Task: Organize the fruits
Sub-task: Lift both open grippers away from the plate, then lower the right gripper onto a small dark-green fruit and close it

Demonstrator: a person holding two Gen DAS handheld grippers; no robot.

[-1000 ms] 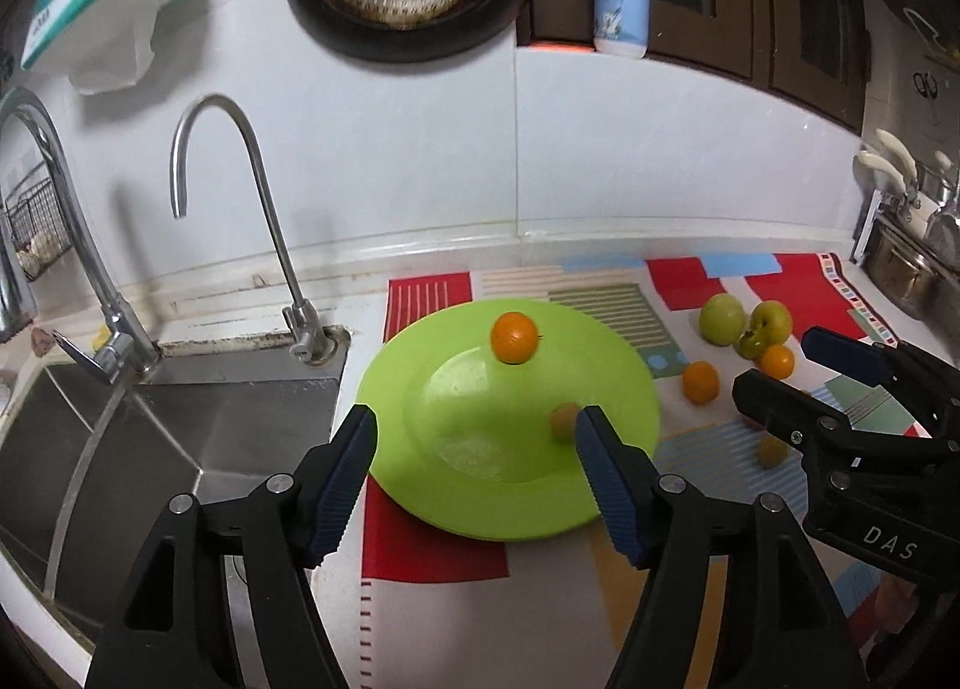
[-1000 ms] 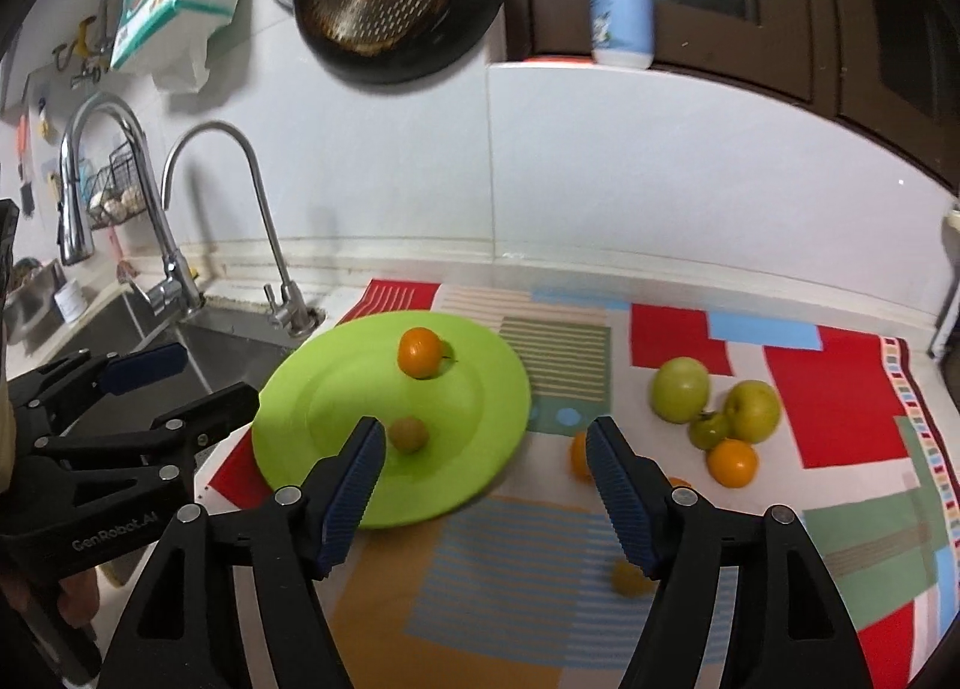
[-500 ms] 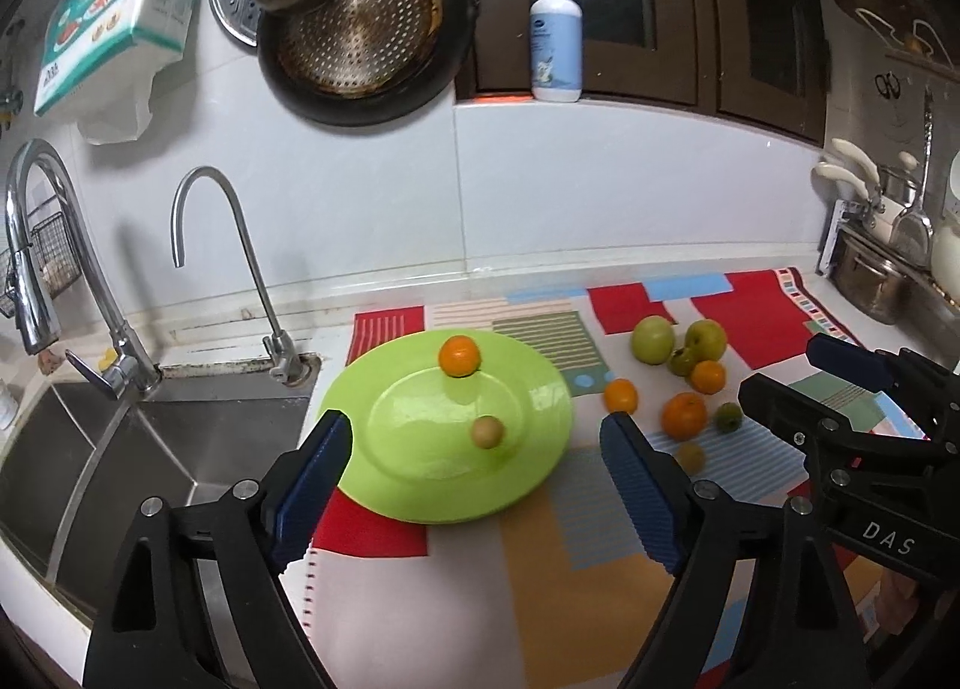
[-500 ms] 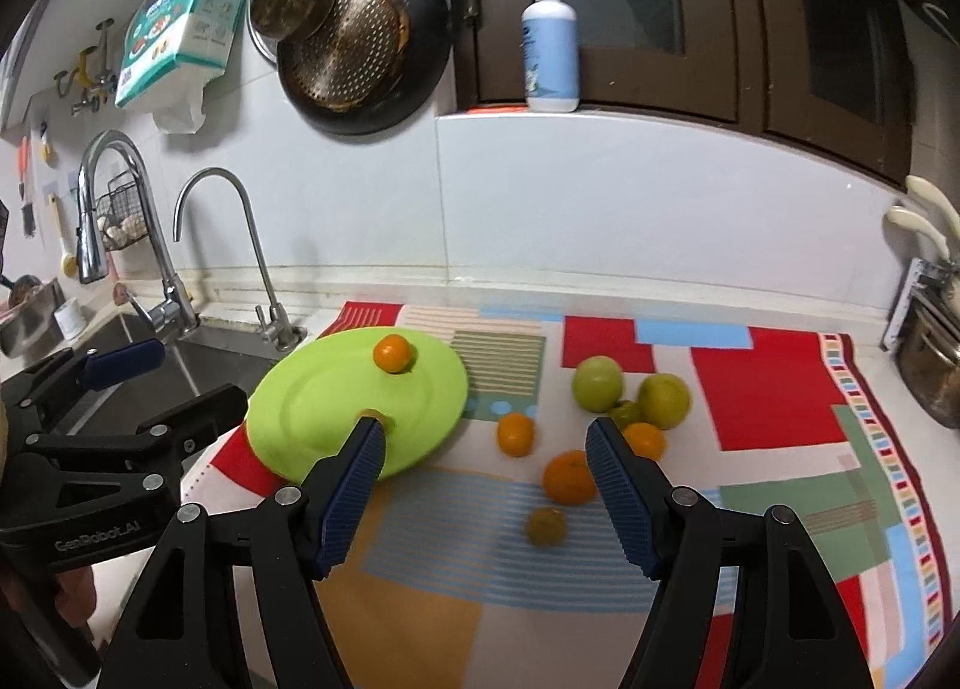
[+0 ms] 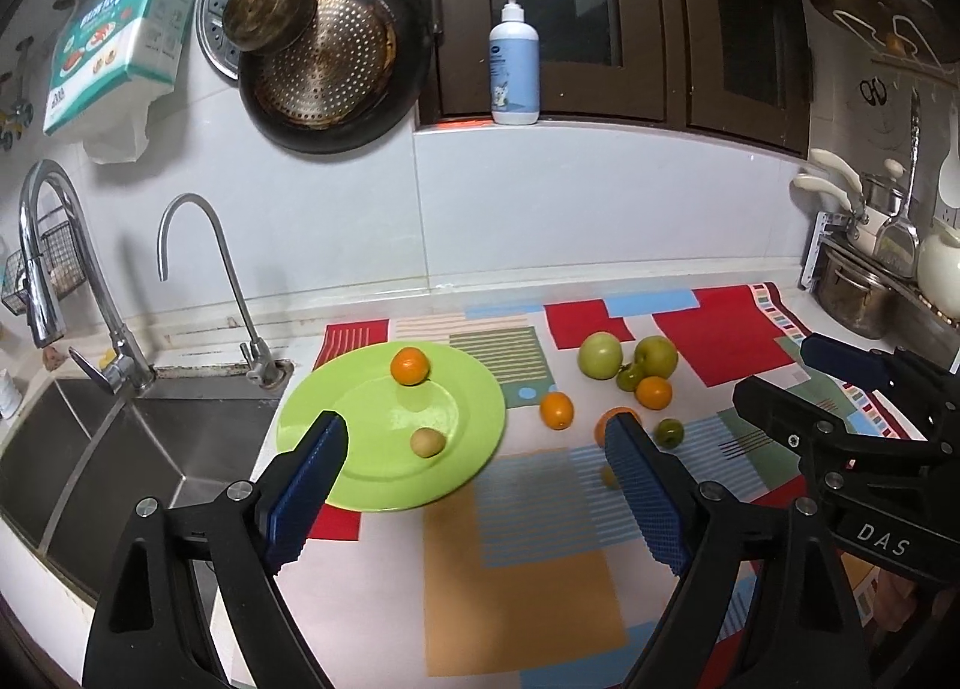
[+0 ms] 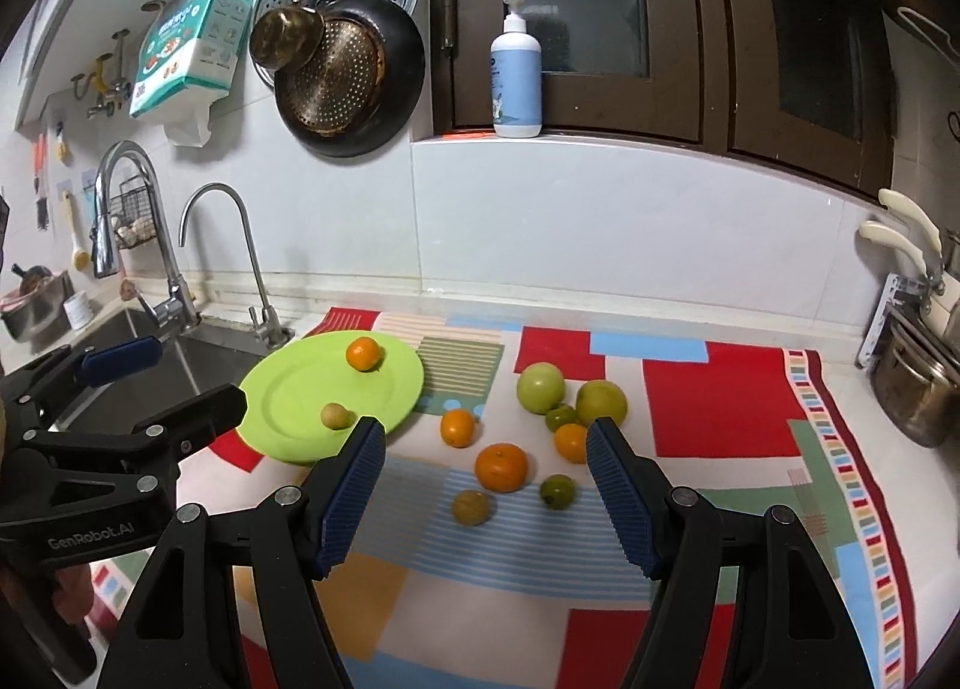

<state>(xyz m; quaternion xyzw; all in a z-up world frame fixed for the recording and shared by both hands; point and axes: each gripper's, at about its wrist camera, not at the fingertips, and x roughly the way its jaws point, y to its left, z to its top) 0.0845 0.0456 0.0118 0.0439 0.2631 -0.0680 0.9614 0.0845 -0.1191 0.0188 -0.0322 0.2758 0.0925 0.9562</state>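
Note:
A green plate [image 5: 360, 419] [image 6: 288, 389] lies by the sink and bears an orange [image 5: 410, 365] [image 6: 363, 353] and a small yellowish fruit [image 5: 427, 442] [image 6: 335, 416]. On the patterned mat to its right lie loose fruits: two green apples [image 6: 540, 386] [image 6: 601, 402], oranges [image 6: 501, 467] [image 6: 458, 427], small green fruits [image 6: 557, 491] and a brownish one [image 6: 471, 507]. My left gripper [image 5: 474, 431] hangs above the plate's near edge, its jaws opening with nothing between them. My right gripper [image 6: 485, 431] stands open and empty above the loose fruits.
The steel sink [image 5: 90, 449] with two taps [image 5: 198, 269] lies left of the plate. Steel pots [image 6: 912, 389] stand at the counter's right end. Pans [image 5: 330, 59] hang on the wall; a soap bottle [image 5: 513, 65] stands on the sill.
Both grippers have drawn back and risen from the plate, so more of the counter and fruit shows. The left jaws have spread wider; the right jaws kept their gap.

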